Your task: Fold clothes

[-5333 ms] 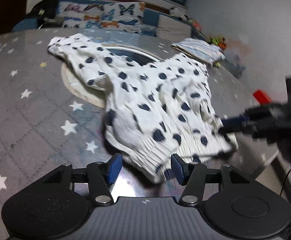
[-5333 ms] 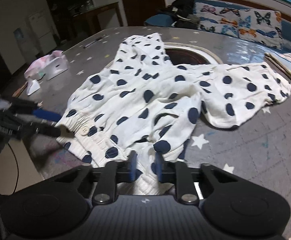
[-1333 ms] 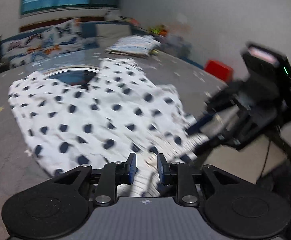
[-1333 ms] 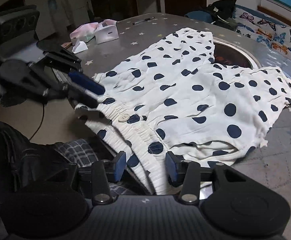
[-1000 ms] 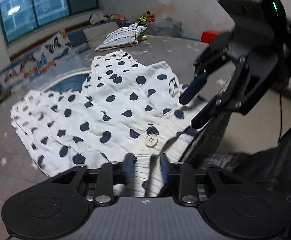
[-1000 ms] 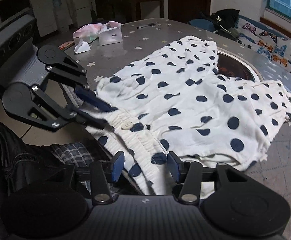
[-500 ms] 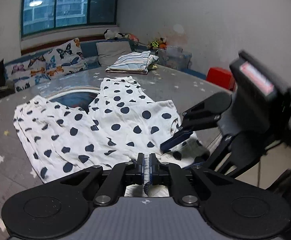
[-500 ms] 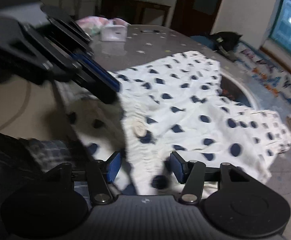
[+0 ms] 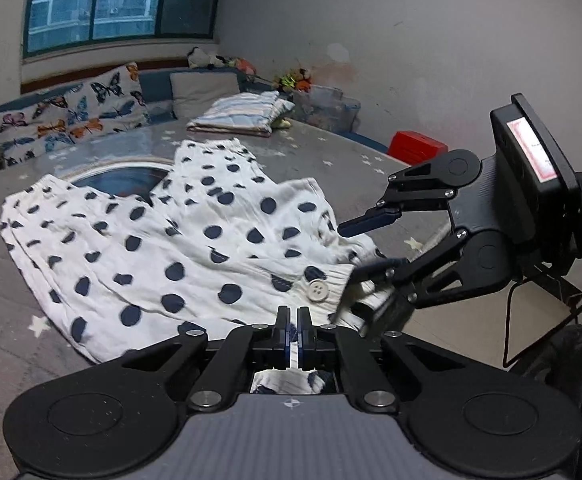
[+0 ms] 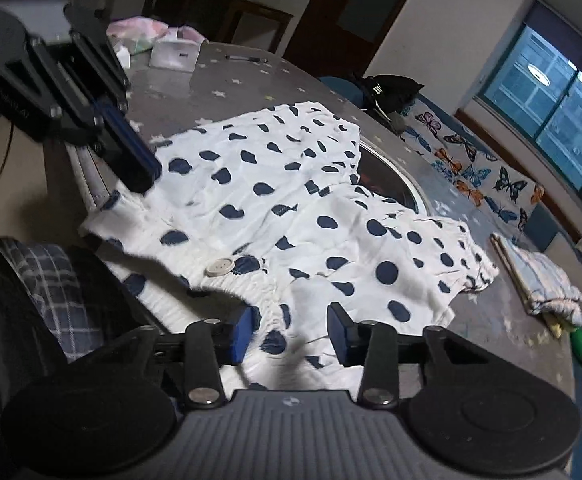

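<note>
the polka-dot garment (image 9: pixel 195 248) lies spread on the grey star-patterned table (image 9: pixel 19 312), its elastic waistband at the near table edge and its two legs running away toward 12 o'clock. the waistband button (image 9: pixel 317 291) sits just beyond the left gripper, at about 1 o'clock from its tips.

left gripper (image 9: pixel 292 320): jaws drawn together to a narrow slit, with white dotted cloth showing in the slit and below it. judged to be clamped on the waistband at the near edge.

right gripper (image 10: pixel 289 330): jaws set wide apart, straddling the ruffled waistband at 6 o'clock in the right wrist view. cloth lies between the pads (image 10: pixel 240 334) but neither pad presses on it. nothing is held. in the left wrist view this gripper stands at 3 o'clock, its lower finger blurred against the waistband corner.

step in hand: securing the two ends of the waistband ahead of the first fold. one end appears secured; the other is not yet gripped.

next move, as judged:
1. bring the right jaws together on the waistband, taking both layers of cloth.
2. confirm the cloth is seated between the pads and not only at the tips.
3. lift both ends level, then carry the waistband toward 12 o'clock or across, depending on the fold chosen.

away from the work, a folded striped cloth (image 9: pixel 243 114) rests near the far table edge at 12 o'clock and a tissue box (image 10: pixel 175 54) stands at 11 o'clock in the right wrist view.
</note>
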Demonstrator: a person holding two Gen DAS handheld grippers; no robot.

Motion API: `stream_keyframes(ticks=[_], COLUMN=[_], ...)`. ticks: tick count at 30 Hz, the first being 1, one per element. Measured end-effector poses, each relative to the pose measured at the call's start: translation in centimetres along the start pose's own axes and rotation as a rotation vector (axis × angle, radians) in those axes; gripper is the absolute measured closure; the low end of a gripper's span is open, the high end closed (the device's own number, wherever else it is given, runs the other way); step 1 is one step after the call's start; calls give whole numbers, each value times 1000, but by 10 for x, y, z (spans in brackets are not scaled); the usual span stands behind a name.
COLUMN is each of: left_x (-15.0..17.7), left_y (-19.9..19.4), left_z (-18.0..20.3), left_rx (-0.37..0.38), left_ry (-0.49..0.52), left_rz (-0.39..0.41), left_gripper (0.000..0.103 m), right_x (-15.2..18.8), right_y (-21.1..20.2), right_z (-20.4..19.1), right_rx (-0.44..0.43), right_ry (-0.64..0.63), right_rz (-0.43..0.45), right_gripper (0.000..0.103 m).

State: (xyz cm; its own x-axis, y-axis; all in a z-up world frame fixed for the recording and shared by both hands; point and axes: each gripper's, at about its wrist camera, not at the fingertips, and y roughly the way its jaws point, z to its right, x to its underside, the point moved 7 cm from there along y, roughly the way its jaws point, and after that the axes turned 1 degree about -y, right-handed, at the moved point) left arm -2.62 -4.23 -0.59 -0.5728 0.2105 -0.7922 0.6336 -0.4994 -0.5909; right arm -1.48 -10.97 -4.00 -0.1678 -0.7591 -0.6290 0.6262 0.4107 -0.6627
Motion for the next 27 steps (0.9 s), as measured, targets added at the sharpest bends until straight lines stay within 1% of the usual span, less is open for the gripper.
stream_keyframes(ticks=[2,6,9,10,11,12,15,20,22,25,27], left_x=[0,-1,-4,-5,-7,-10,-18,-17,-13,-12,-11], left_y=[5,19,31,35,40,43,56,86,90,90,90], left_z=[1,-2,-6,-7,-6,-6,-6,1,5,4,3], left_rx=[-4,-4,8,12,15,19,40,79,79,87,88], left_ry=[4,-25,-58,-66,-71,-75,-79,-72,-65,-78,-81], left_rz=[-10,-19,-24,-26,-24,-21,-22,-72,-79,-78,-79], left_gripper=[98,98,98,98,98,98,98,98,97,97,97], right_x=[-1,0,6,8,9,10,11,17,23,31,37], right_y=[-1,-7,-6,-5,-5,-6,-9,-10,-11,-13,-14], right_z=[-1,3,3,3,2,1,0,-2,-4,-5,-1], right_rx=[1,43,38,32,30,29,33,28,19,34,41], right_ry=[9,20,30,31,32,34,42,53,49,40,46], right_rz=[3,27,14,8,7,8,10,-8,-24,-45,-63], right_gripper=[68,72,73,74,80,81,81,79,79,78,71])
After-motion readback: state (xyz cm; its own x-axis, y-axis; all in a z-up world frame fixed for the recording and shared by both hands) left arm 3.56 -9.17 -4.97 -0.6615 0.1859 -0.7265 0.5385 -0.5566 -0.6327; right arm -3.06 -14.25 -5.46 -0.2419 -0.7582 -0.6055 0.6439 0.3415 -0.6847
